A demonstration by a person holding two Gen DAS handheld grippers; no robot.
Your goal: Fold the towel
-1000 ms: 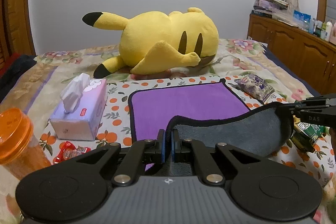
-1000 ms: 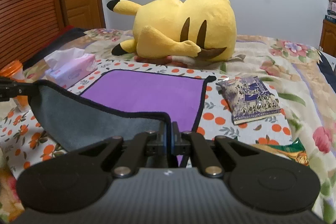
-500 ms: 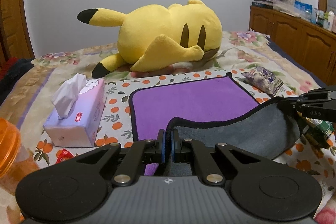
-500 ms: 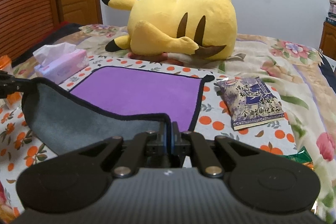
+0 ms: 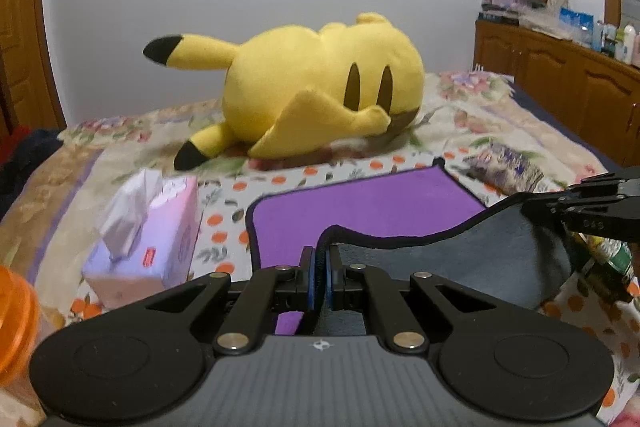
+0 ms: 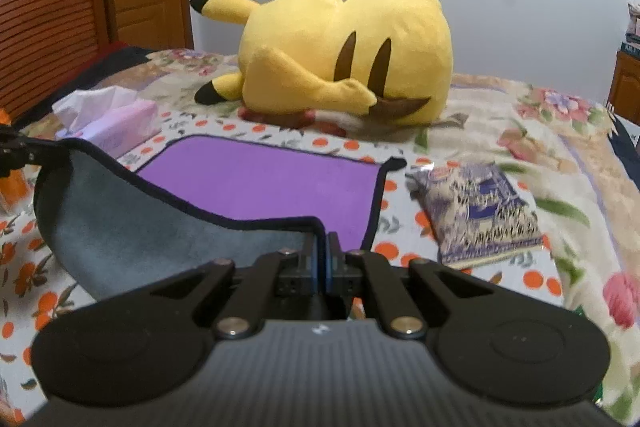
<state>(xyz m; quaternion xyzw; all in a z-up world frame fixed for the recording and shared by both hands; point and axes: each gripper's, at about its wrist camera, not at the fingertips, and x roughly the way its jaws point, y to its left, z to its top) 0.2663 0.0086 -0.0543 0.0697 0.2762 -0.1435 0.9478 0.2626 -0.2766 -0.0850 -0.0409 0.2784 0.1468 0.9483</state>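
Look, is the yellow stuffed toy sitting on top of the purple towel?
No, the yellow stuffed toy lies on the bedspread beyond the towel, past its far edge.

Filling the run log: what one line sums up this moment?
fold towel | left hand-held gripper: shut on towel corner | right hand-held gripper: shut on other near corner | near edge lifted, grey underside showing | far half flat

We hold the left gripper [image 5: 320,273] and right gripper [image 6: 320,259] level and side by side, each with jaws pressed together, pinching a near corner of the towel [image 5: 372,215].
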